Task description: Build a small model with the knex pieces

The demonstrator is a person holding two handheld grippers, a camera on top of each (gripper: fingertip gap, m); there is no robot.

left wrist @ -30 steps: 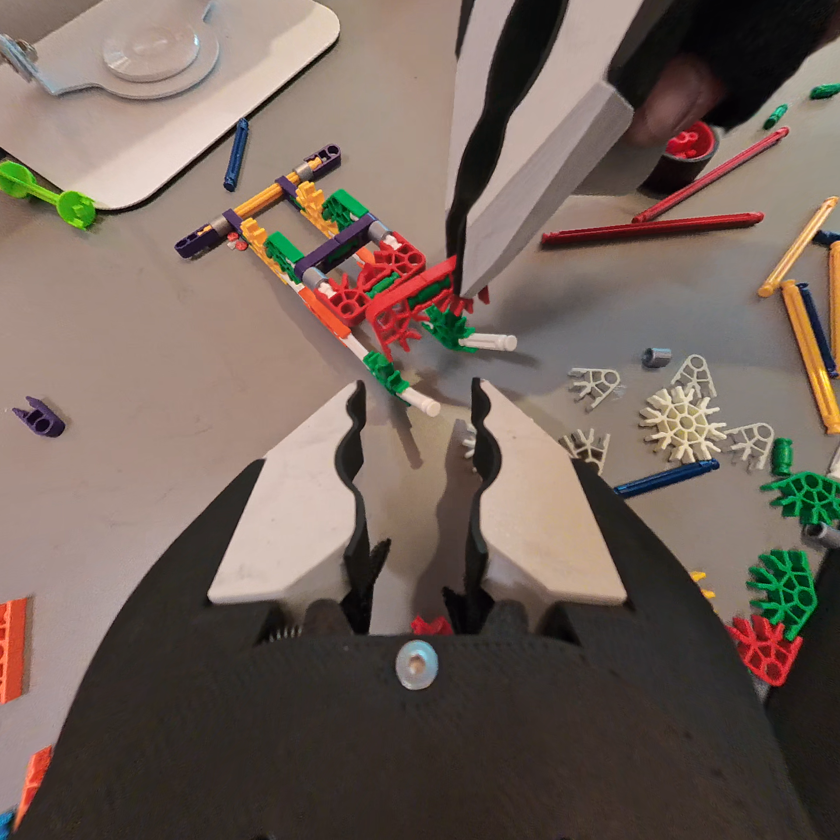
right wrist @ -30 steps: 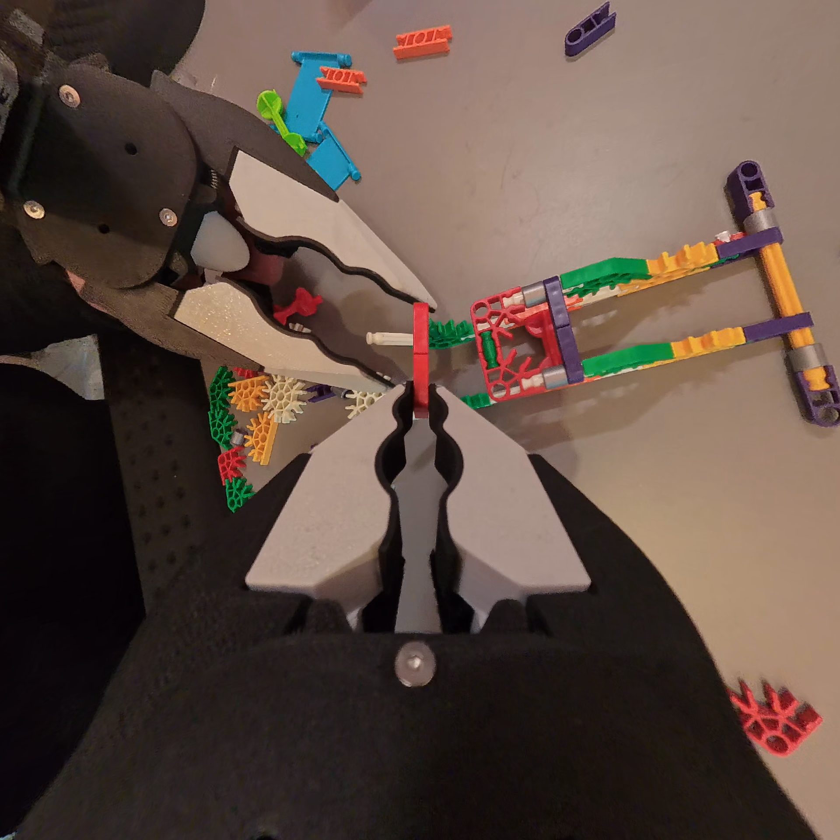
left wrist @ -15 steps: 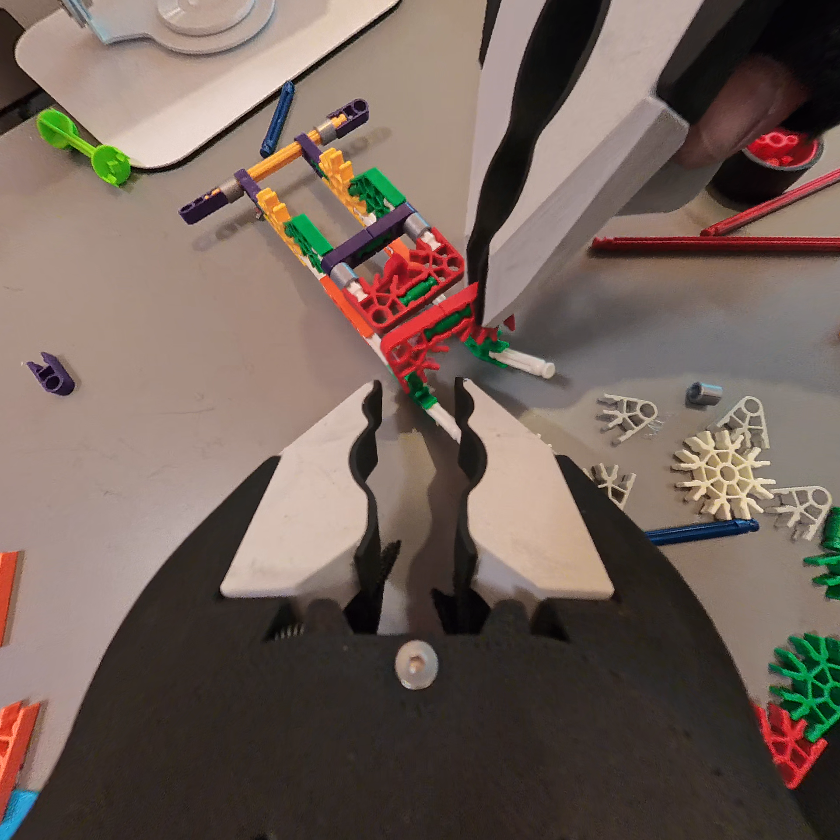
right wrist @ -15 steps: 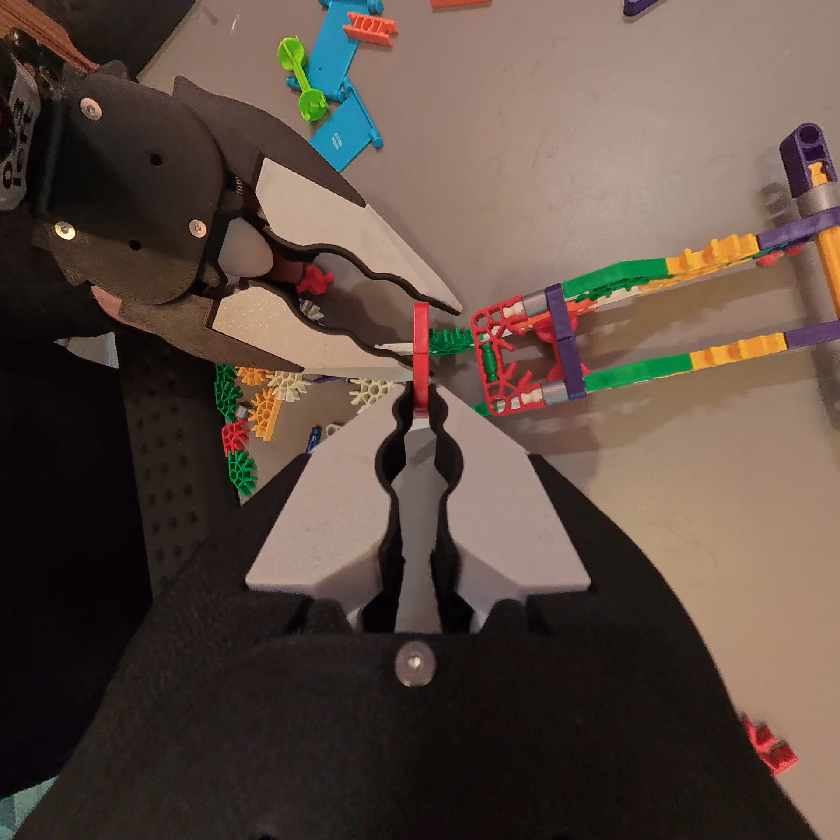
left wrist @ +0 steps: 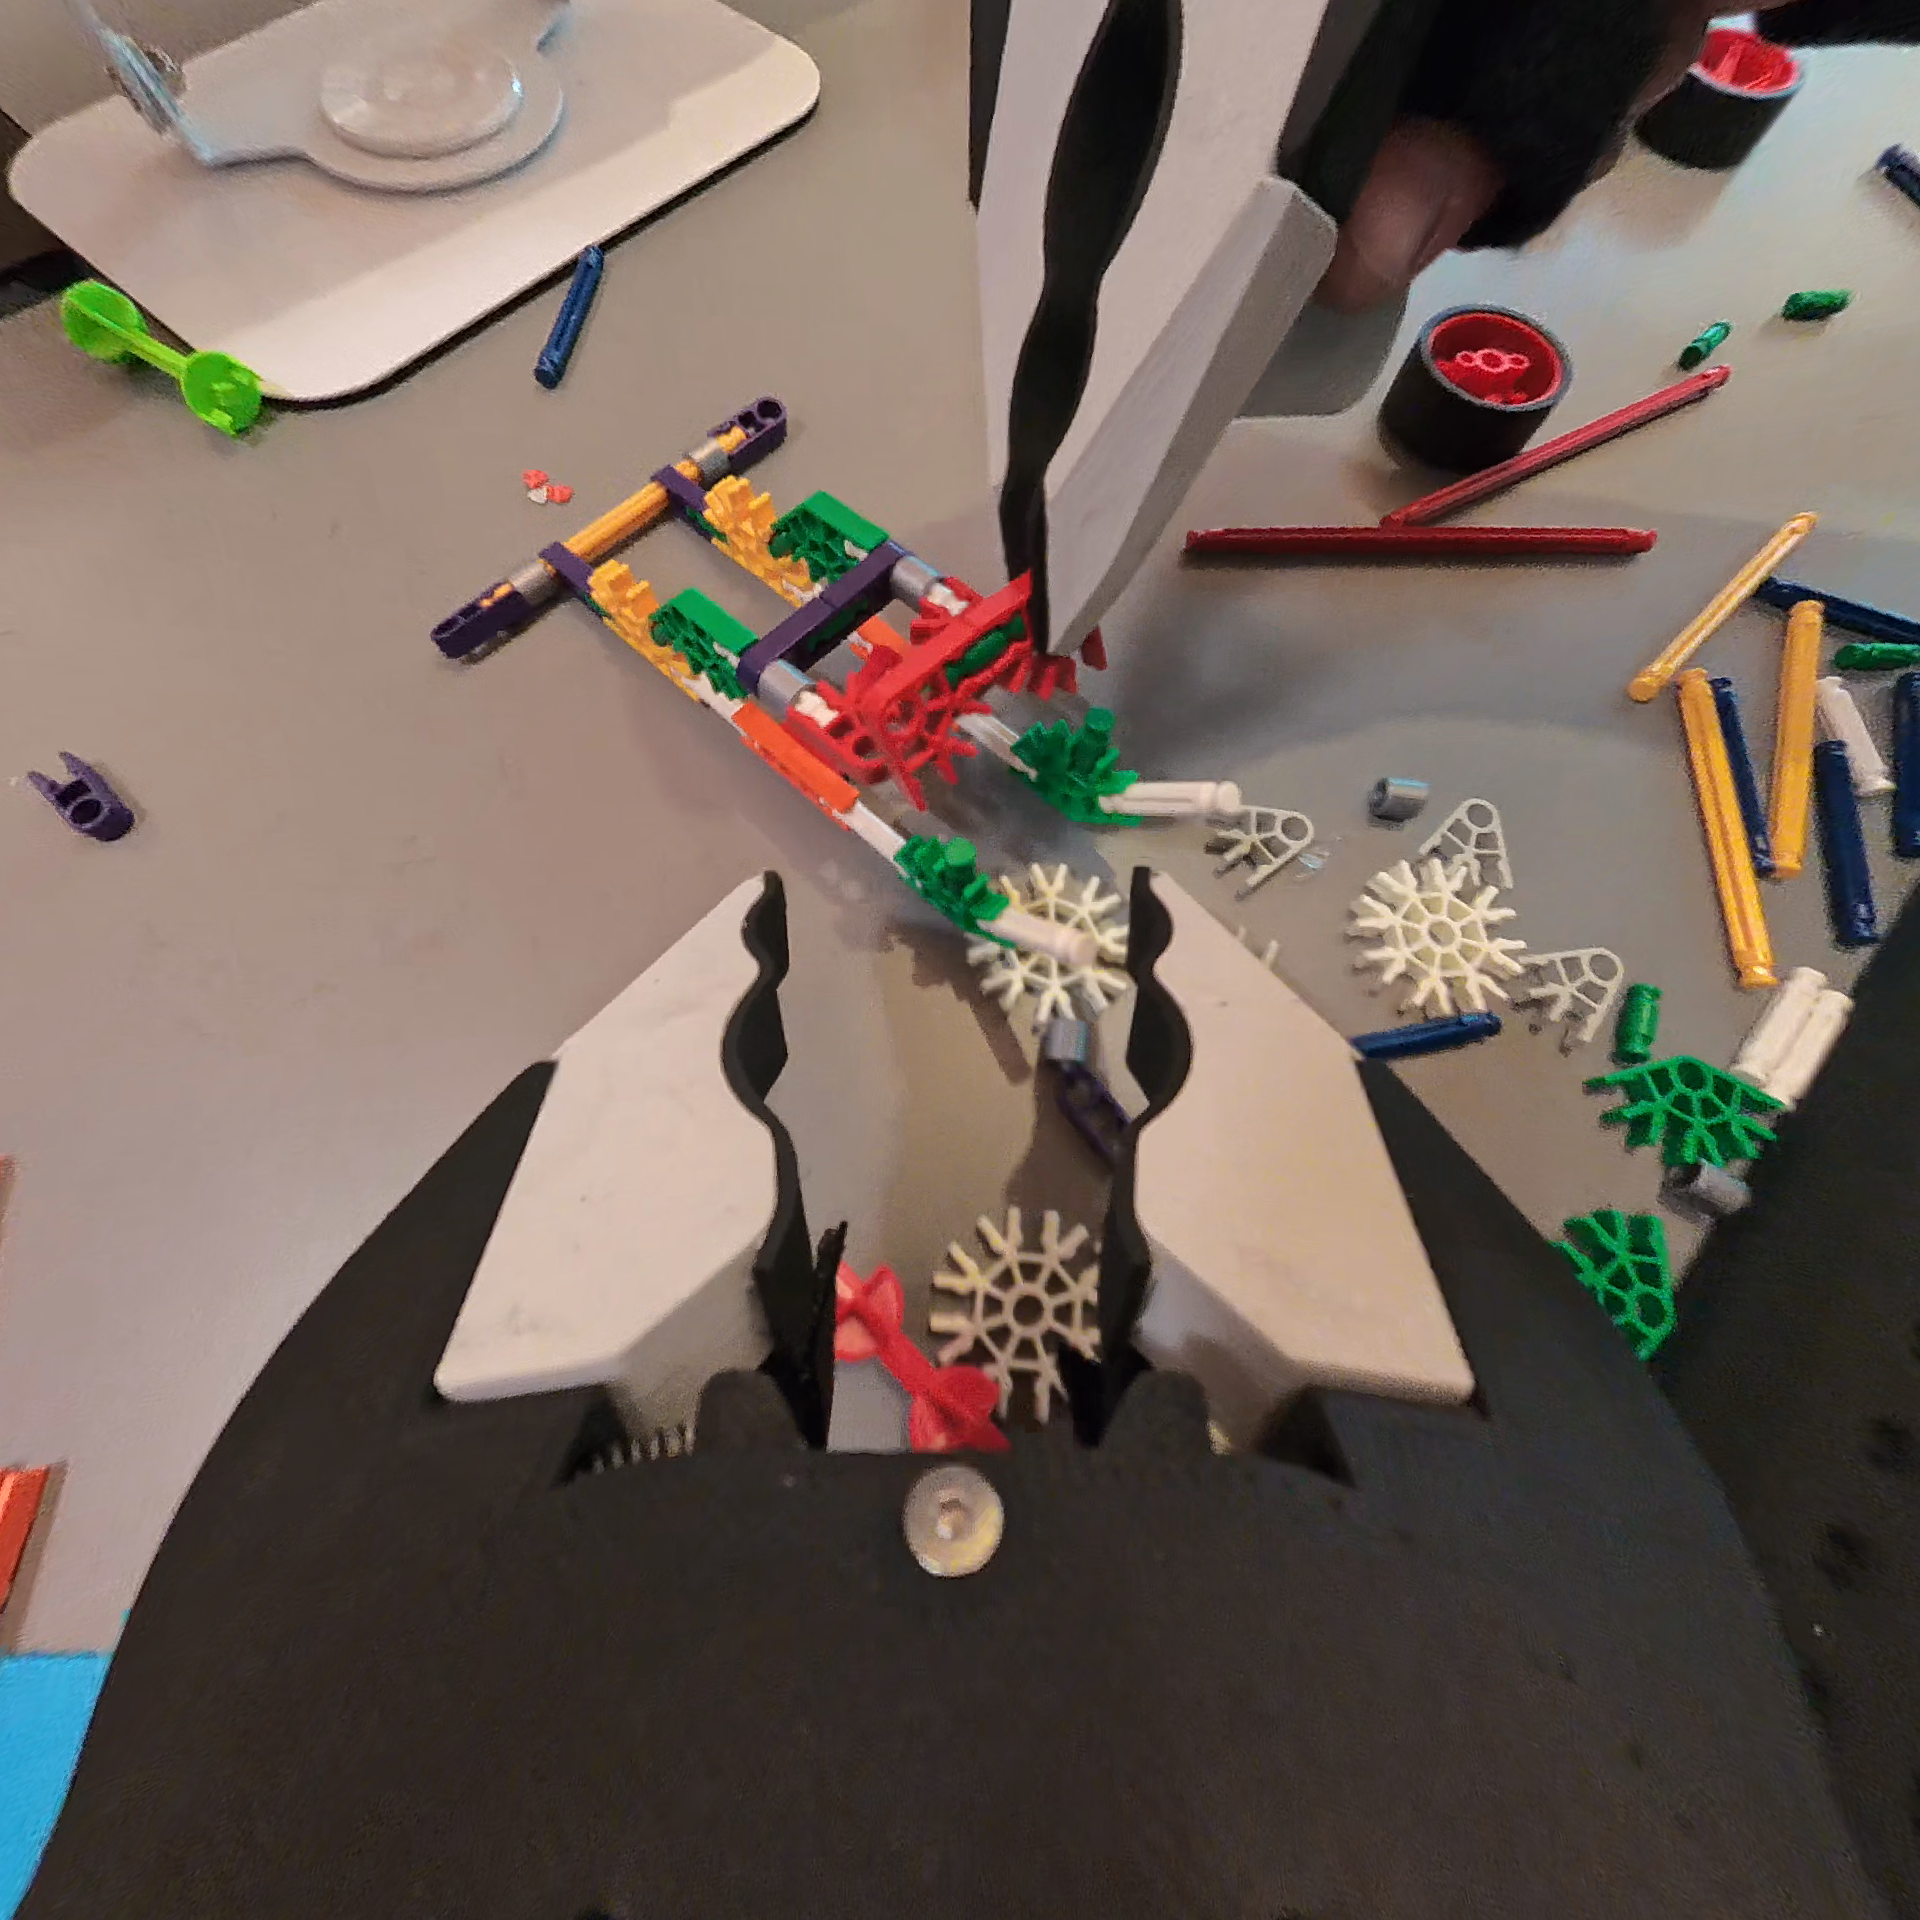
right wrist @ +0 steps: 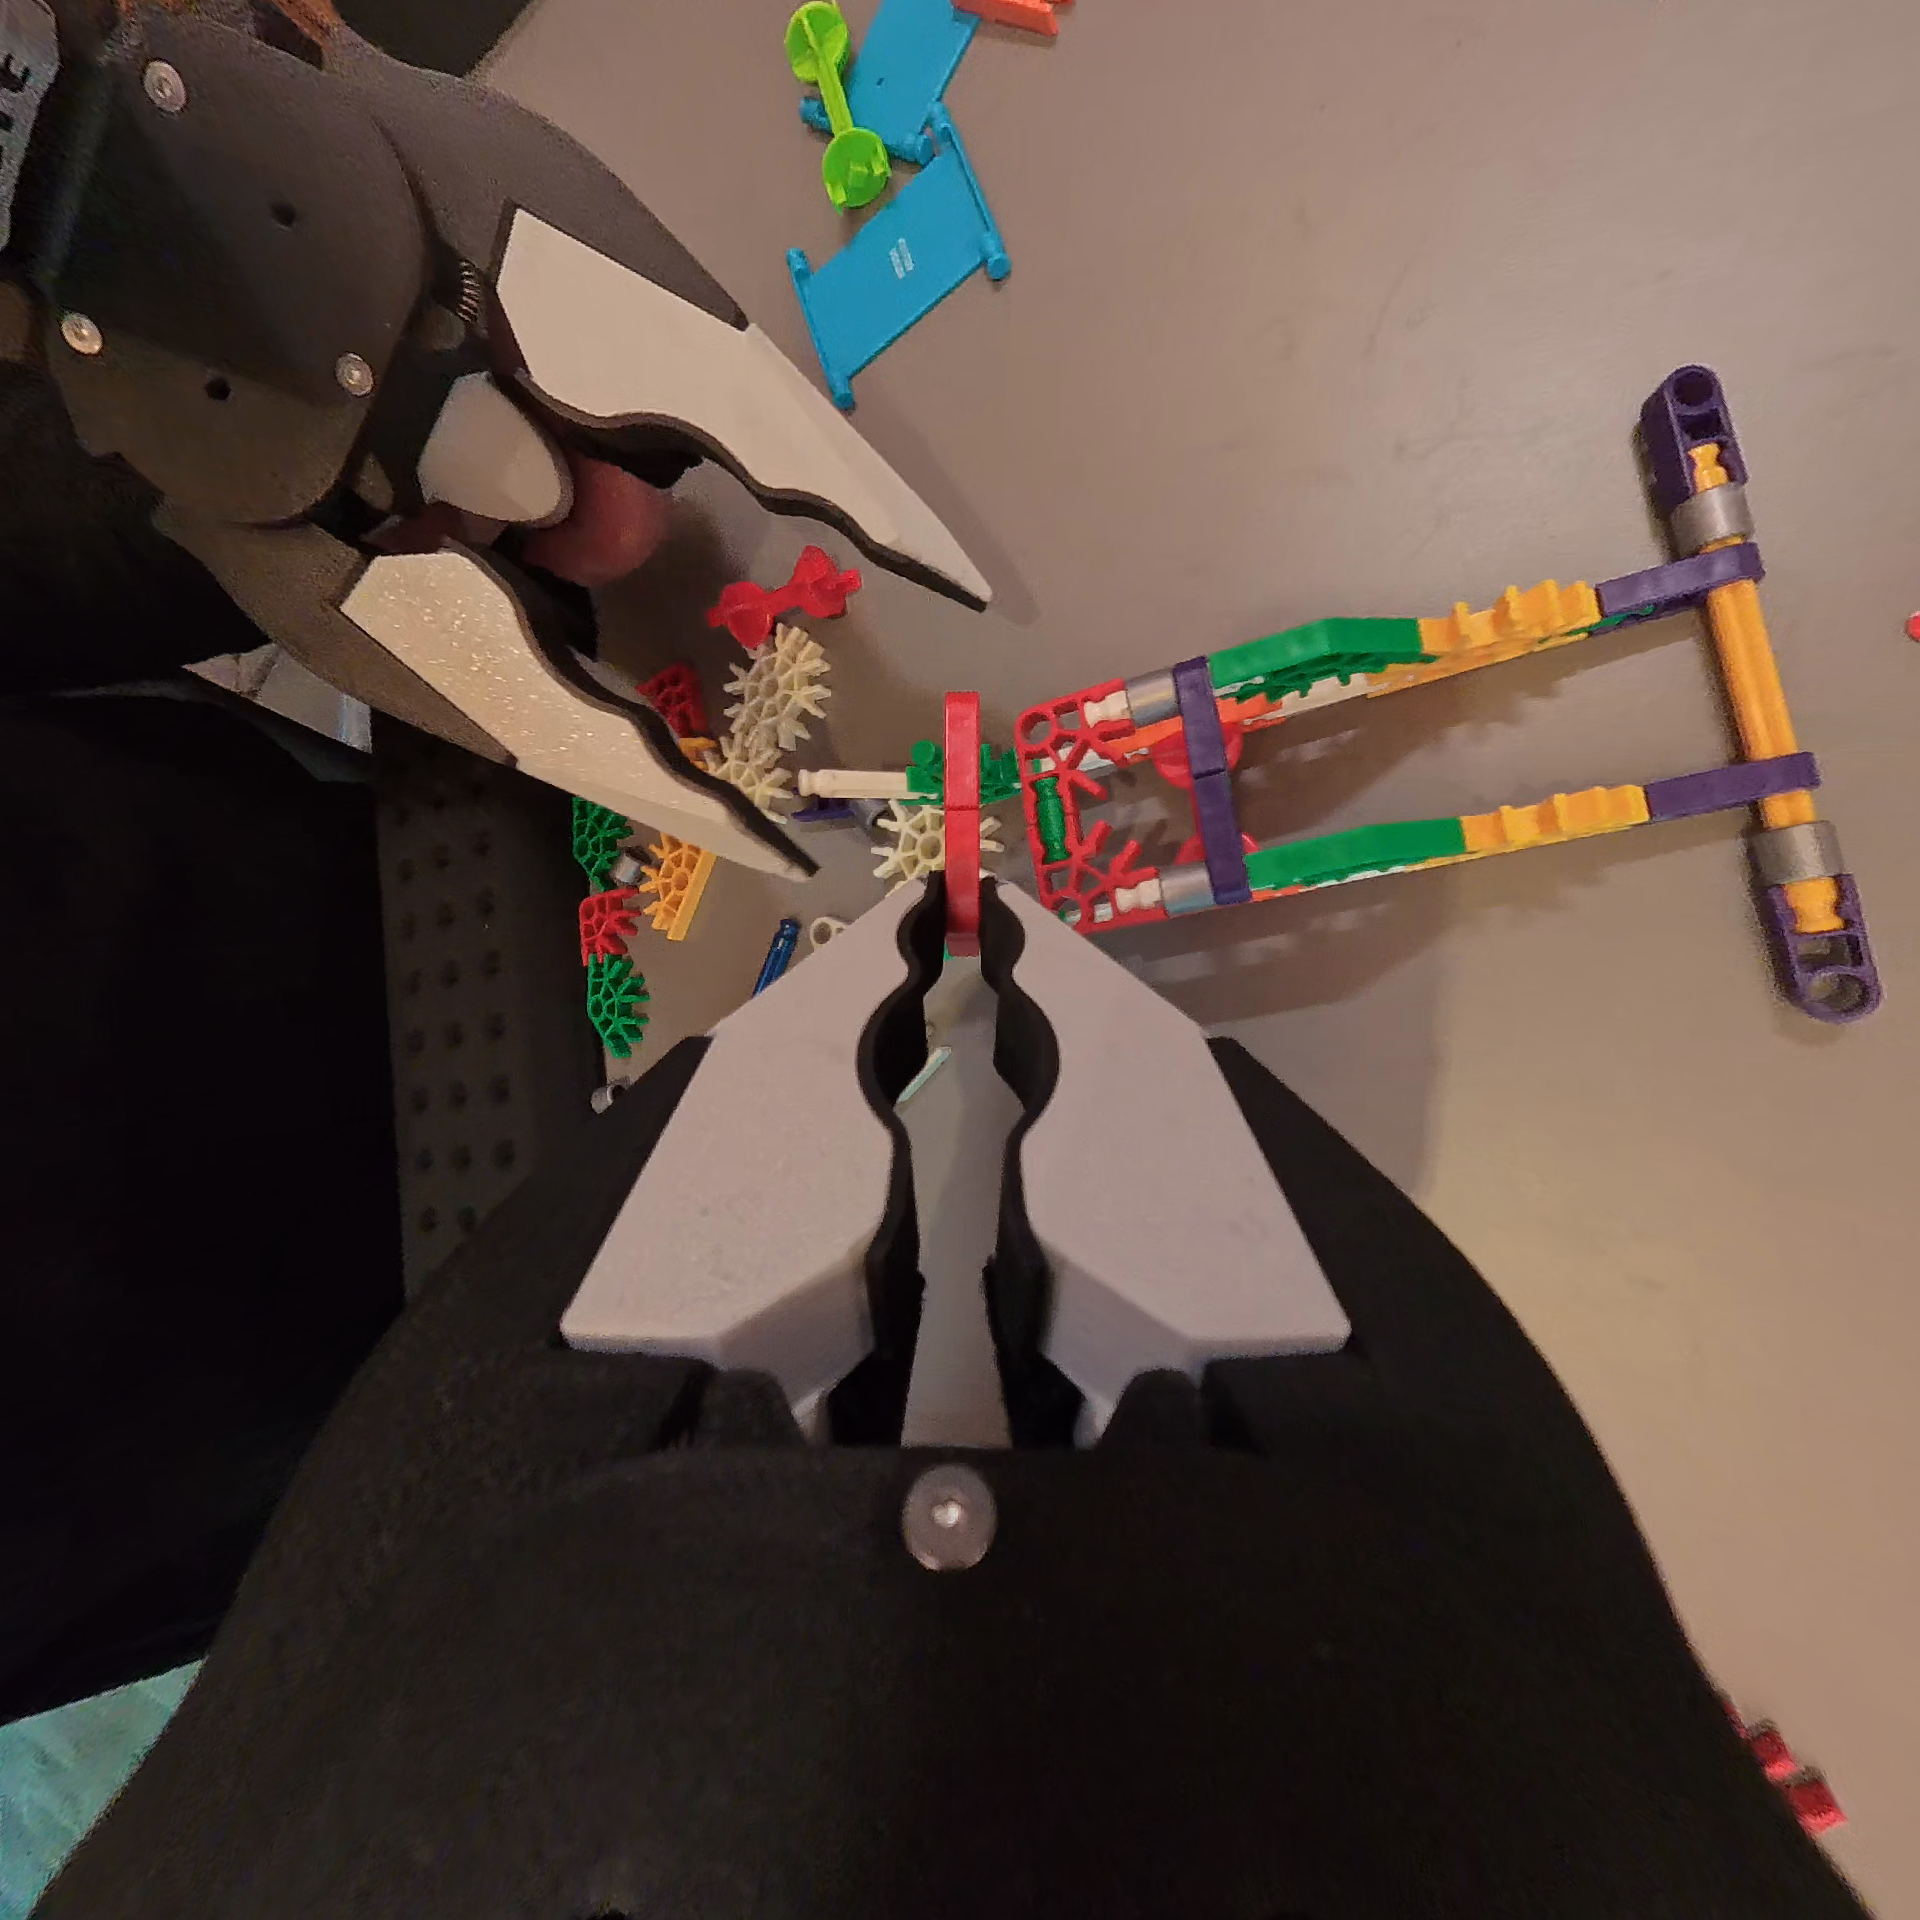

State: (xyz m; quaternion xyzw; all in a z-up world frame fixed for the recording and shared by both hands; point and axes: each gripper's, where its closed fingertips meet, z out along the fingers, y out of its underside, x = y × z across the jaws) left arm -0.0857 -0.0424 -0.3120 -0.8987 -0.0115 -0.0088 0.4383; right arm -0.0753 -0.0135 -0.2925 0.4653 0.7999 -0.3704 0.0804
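A: What is the right gripper doing?

B: Its fingers are clenched on a red connector piece, held edge-on at the tips. That piece stands just at the red end of the toy frame, a ladder of green, yellow, purple and red parts lying on the grey table.

A: And the left gripper?

B: Its fingers are spread wide and grasp nothing. It hangs over the table near the frame's two white pegs. A white snowflake connector lies just ahead of its tips, under the nearer peg, and a second white snowflake connector and a red spool piece show between its fingers, lower down.

A: What crowds the spot?

B: To the right in the left wrist view lie loose parts: another white snowflake connector, green fan connectors, yellow rods, blue rods, two long red rods and a black wheel with a red hub.

A: Anything farther off?

B: A white base plate lies beyond the frame, with a lime-green piece at its edge and a purple clip alone to the left. In the right wrist view, blue panels lie beyond the left gripper.
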